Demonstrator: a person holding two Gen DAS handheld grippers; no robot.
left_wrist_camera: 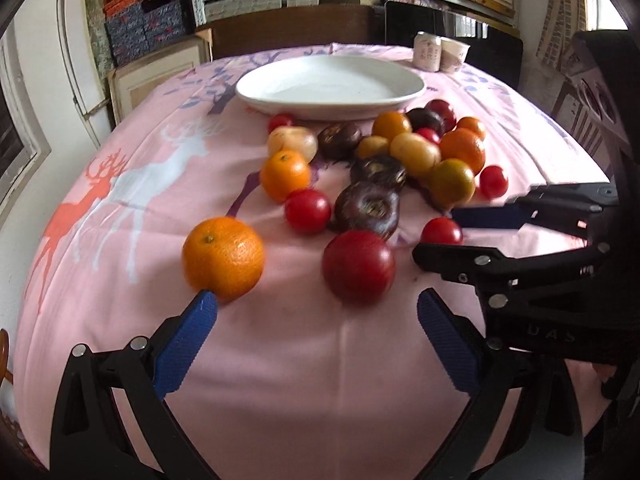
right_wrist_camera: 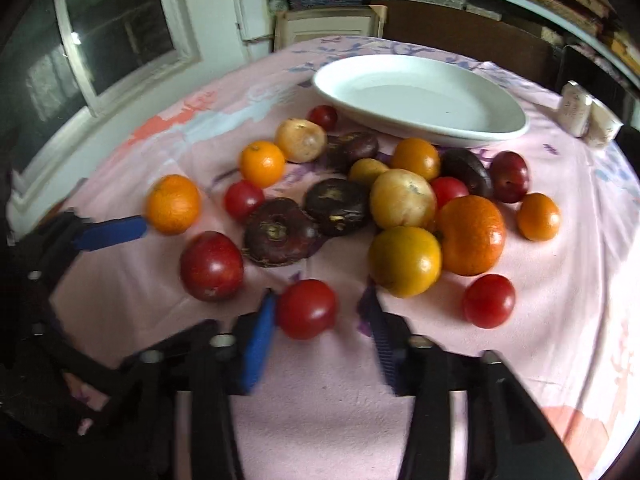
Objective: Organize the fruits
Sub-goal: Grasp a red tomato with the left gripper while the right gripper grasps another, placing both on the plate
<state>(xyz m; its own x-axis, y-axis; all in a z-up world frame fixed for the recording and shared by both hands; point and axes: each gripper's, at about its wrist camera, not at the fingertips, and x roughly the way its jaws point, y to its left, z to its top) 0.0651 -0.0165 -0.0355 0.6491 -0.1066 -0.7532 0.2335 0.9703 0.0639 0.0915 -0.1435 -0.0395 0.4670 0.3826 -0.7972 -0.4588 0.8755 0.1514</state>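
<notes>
A pile of fruit lies on the pink cloth in front of an empty white oval plate (left_wrist_camera: 332, 84) (right_wrist_camera: 420, 96): oranges, red tomatoes, dark purple fruits and yellow ones. My left gripper (left_wrist_camera: 316, 312) is open; its left pad touches a big orange (left_wrist_camera: 223, 258), and a dark red plum (left_wrist_camera: 358, 266) sits just ahead between the fingers. My right gripper (right_wrist_camera: 322, 316) is open around a small red tomato (right_wrist_camera: 306, 308), with its left pad against it. The right gripper also shows in the left wrist view (left_wrist_camera: 436, 228), and the left one in the right wrist view (right_wrist_camera: 108, 232).
Two small white cups (left_wrist_camera: 440, 54) stand behind the plate at the far right. The table's edges curve off on all sides. Shelves with boxes (left_wrist_camera: 148, 24) and a window (right_wrist_camera: 112, 32) lie beyond the table.
</notes>
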